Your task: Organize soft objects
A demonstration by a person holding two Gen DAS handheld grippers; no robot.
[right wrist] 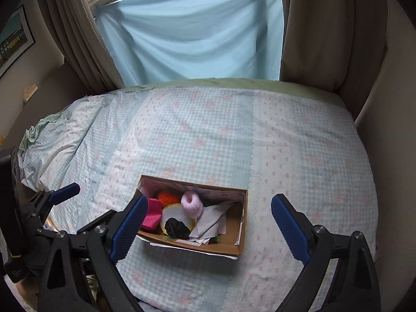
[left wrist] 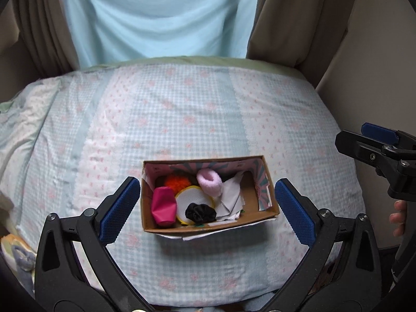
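Note:
A cardboard box (left wrist: 270,209) (right wrist: 241,244) sits on the bed near its front edge. It holds a magenta pouch (left wrist: 163,206) (right wrist: 152,214), an orange pompom (left wrist: 175,180) (right wrist: 166,197), a pink fluffy scrunchie (left wrist: 209,182) (right wrist: 192,204), a white round pad with a yellow rim (left wrist: 192,197) (right wrist: 174,212), a black scrunchie (left wrist: 200,212) (right wrist: 176,227) and white cloth swatches (left wrist: 231,197) (right wrist: 210,223). My left gripper (left wrist: 208,208) is open and empty, with the box between its fingers. My right gripper (right wrist: 210,230) is open and empty above the box's front.
The bed (left wrist: 182,114) (right wrist: 299,156) has a blue checked cover with pink bows. Behind it hang a light blue sheet (left wrist: 161,18) and brown curtains (right wrist: 312,26). The right gripper shows at the right edge of the left wrist view (left wrist: 374,153).

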